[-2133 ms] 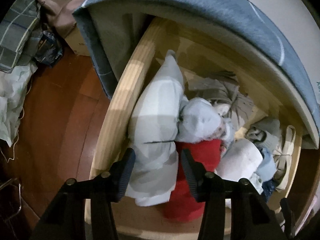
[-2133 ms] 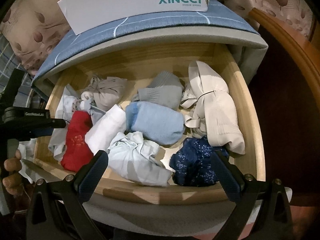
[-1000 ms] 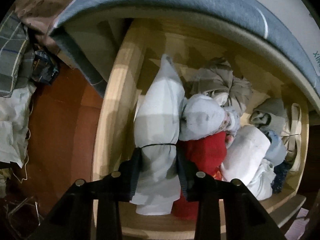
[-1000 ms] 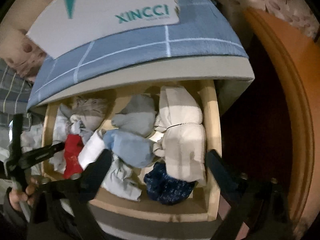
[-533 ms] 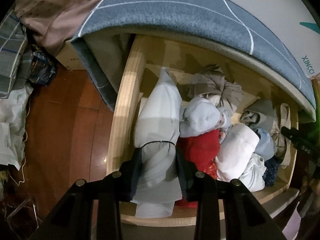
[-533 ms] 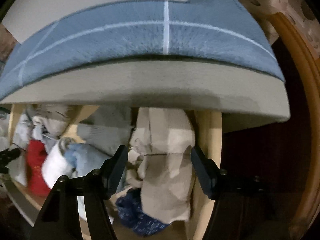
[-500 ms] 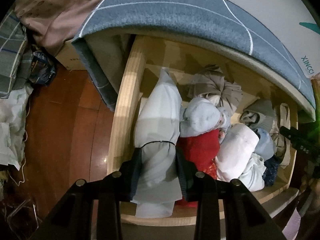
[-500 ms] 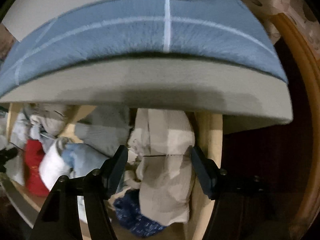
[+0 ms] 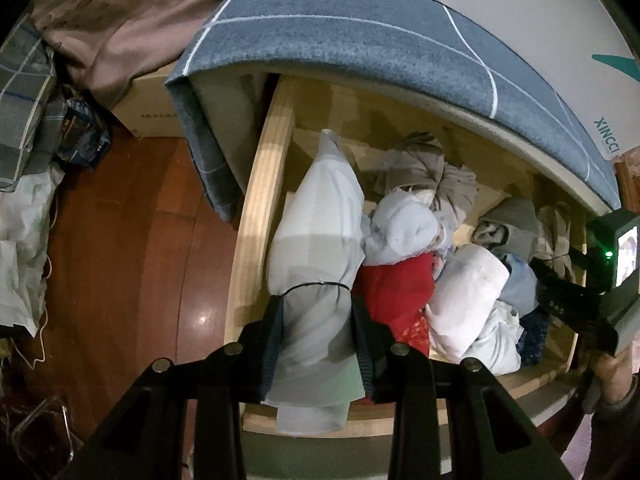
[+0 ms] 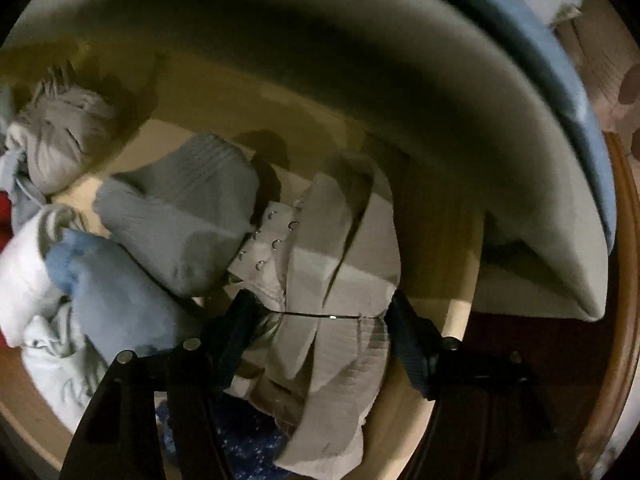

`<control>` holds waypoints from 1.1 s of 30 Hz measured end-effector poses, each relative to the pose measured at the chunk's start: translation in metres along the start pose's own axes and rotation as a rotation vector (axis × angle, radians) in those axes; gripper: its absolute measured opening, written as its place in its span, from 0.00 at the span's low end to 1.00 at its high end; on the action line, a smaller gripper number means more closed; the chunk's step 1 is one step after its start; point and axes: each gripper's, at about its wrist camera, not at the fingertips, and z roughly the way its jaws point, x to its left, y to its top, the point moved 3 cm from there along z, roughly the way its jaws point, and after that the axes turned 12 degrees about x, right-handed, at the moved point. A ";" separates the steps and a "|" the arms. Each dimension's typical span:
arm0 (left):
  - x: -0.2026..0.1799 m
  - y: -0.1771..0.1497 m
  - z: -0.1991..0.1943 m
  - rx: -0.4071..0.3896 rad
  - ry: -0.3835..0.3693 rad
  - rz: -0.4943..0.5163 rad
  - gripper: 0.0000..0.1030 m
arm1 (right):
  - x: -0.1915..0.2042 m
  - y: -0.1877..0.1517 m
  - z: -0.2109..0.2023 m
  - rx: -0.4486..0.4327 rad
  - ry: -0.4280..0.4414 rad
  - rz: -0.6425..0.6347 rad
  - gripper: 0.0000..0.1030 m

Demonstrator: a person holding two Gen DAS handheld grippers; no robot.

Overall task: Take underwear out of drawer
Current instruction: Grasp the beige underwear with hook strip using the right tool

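An open wooden drawer under a bed holds several rolled pieces of underwear. My left gripper is shut on a pale grey-white bundle tied with a black band, at the drawer's left side. My right gripper has its fingers on both sides of a beige banded bundle with bra hooks, at the drawer's right side. Whether the fingers press it is unclear. The right gripper also shows in the left wrist view.
A red roll, a white roll, a light blue roll, a grey roll and a dark blue piece fill the drawer. A blue-covered mattress overhangs it. Wooden floor lies to the left.
The left gripper closed on the pale bundle and has lifted it slightly. The right gripper moved down into the drawer, and its fingers came in around the beige bundle.
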 end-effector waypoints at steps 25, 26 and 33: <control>-0.004 -0.014 -0.031 -0.040 0.002 0.028 0.32 | -0.043 -0.016 -0.031 0.060 0.444 0.200 0.49; -0.005 -0.016 -0.034 -0.046 -0.001 0.031 0.32 | -0.043 -0.018 -0.027 0.057 0.419 0.198 0.49; -0.007 -0.021 -0.039 -0.041 0.010 0.044 0.31 | -0.019 -0.040 -0.009 0.021 0.359 0.213 0.49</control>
